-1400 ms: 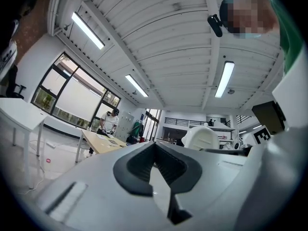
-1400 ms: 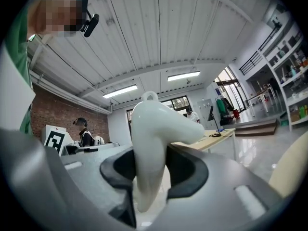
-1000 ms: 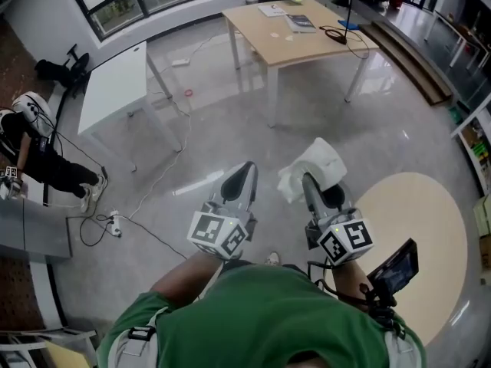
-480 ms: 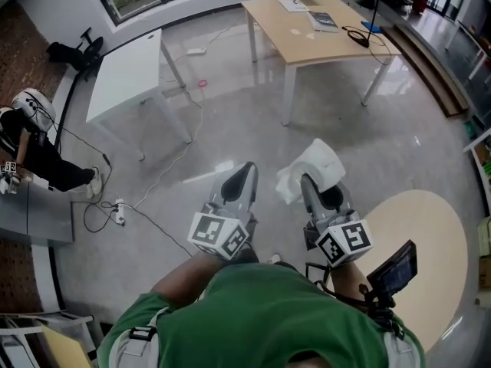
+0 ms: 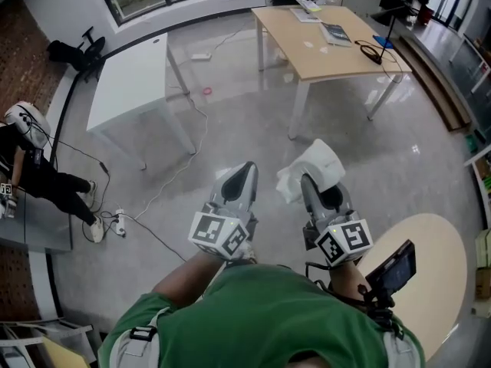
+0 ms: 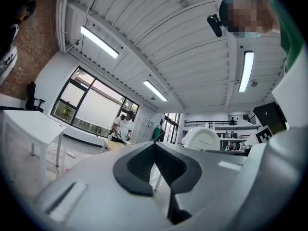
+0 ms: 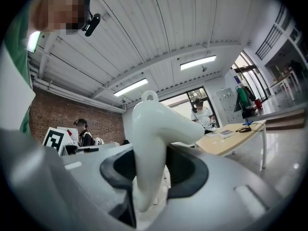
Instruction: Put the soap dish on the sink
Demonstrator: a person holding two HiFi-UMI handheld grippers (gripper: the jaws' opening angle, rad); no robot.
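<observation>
The white soap dish (image 5: 316, 162) is clamped upright in my right gripper (image 5: 308, 181), carried above the floor in front of the person's green shirt. In the right gripper view the soap dish (image 7: 155, 129) rises out of the right gripper (image 7: 149, 163), whose dark pads press on its lower part. My left gripper (image 5: 245, 172) is held beside it on the left, shut, with nothing in it. The left gripper view shows the left gripper (image 6: 155, 147) with its jaws meeting in a point. No sink shows in any view.
A white table (image 5: 126, 83) stands at the far left and a wooden table (image 5: 330, 41) with papers and a cable at the far right. Cables (image 5: 157, 194) trail over the grey floor. A round beige surface (image 5: 422, 267) lies at the right. A person (image 5: 34, 167) sits at the left edge.
Both tables have slid right and slightly down in the head view as the person moves across the room. Both grippers keep the same pose, with the soap dish still held.
</observation>
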